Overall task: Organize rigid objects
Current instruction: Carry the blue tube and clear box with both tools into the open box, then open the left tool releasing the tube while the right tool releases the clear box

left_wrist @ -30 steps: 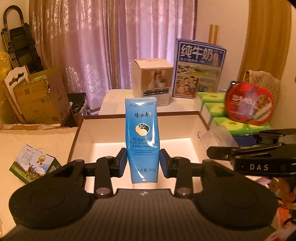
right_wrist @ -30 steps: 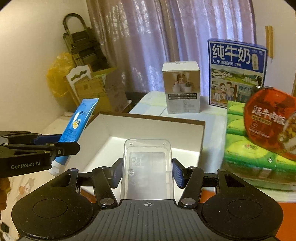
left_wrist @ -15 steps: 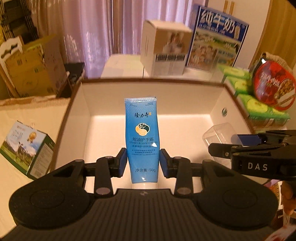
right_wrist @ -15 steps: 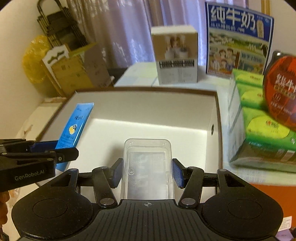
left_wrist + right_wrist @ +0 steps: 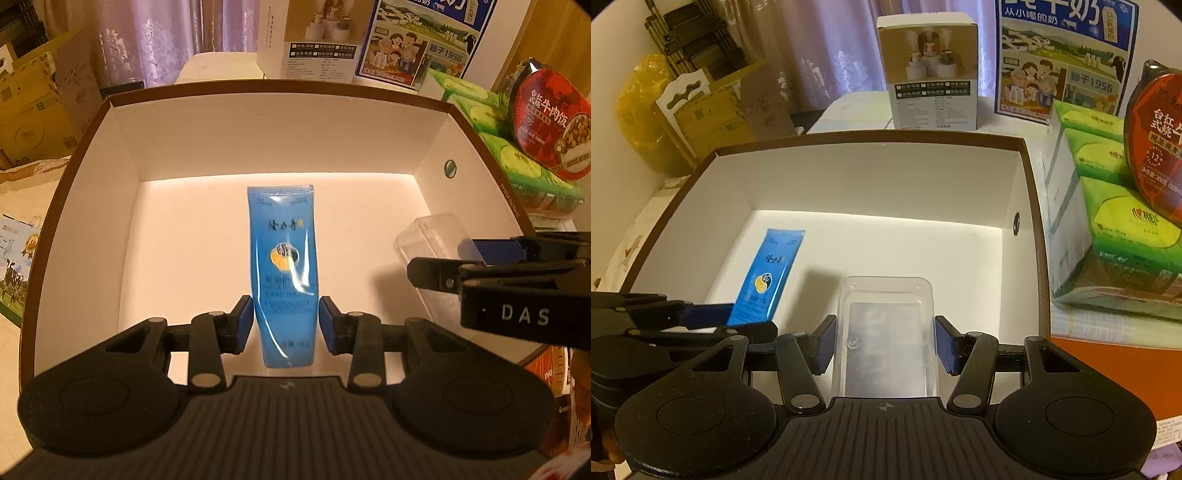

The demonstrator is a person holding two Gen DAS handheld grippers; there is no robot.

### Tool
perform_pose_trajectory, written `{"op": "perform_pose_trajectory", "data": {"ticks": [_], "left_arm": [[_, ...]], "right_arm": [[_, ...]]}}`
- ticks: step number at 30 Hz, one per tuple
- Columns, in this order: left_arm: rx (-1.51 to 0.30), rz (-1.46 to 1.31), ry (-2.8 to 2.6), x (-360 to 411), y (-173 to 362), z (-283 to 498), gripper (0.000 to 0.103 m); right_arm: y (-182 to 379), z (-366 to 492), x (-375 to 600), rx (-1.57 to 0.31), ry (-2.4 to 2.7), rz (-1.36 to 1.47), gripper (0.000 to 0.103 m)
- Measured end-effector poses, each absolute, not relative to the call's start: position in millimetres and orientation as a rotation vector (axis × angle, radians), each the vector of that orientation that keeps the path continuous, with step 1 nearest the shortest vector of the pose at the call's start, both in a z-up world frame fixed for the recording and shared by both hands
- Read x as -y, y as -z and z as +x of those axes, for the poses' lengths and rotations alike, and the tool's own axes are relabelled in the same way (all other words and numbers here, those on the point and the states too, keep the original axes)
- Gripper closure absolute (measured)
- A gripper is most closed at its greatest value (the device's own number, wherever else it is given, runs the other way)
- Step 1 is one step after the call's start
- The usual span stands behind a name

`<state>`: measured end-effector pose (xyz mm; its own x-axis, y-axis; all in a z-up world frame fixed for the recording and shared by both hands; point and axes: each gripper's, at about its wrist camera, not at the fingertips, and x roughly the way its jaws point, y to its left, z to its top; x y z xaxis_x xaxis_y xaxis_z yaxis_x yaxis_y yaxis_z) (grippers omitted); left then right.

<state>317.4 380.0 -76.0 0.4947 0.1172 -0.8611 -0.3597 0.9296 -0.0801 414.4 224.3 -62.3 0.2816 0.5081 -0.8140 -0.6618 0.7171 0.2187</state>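
Observation:
My left gripper point(image 5: 285, 325) is shut on a blue hand-cream tube point(image 5: 283, 266) and holds it inside the brown-rimmed white box point(image 5: 280, 88), low over the floor. My right gripper point(image 5: 884, 345) is shut on a clear plastic case point(image 5: 884, 332) and holds it inside the same box point(image 5: 871, 138), to the right of the tube point(image 5: 764, 280). The case also shows in the left wrist view point(image 5: 432, 240), with the right gripper point(image 5: 491, 266) at the box's right side. The left gripper point(image 5: 701, 321) shows at the left of the right wrist view.
Behind the box stand a white product carton point(image 5: 310, 40) and a blue milk carton point(image 5: 421, 40). Green tissue packs point(image 5: 1115, 206) with a red food bowl point(image 5: 1156, 140) sit to the right. Cardboard boxes point(image 5: 713, 114) stand at the left. A small milk box point(image 5: 14, 266) lies left of the box.
Both grippers have moved forward and tilted down, from in front of the box to inside it, each still holding its object.

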Motion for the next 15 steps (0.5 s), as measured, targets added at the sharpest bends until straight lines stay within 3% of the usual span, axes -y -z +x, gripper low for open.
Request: {"op": "perform_pose_trajectory", "data": {"ticks": [3, 15], "left_arm": [[-1.009, -0.258, -0.290, -382.4, 72.5, 315.5, 0.065], [-0.988, -0.258, -0.306, -393.3, 62.9, 308.8, 0.064]], "right_arm": [[61.0, 414.2, -224.9, -1.021, -0.782, -0.168, 0.051], [57.6, 410.4, -230.2, -1.040, -0.788, -0.147, 0.051]]}}
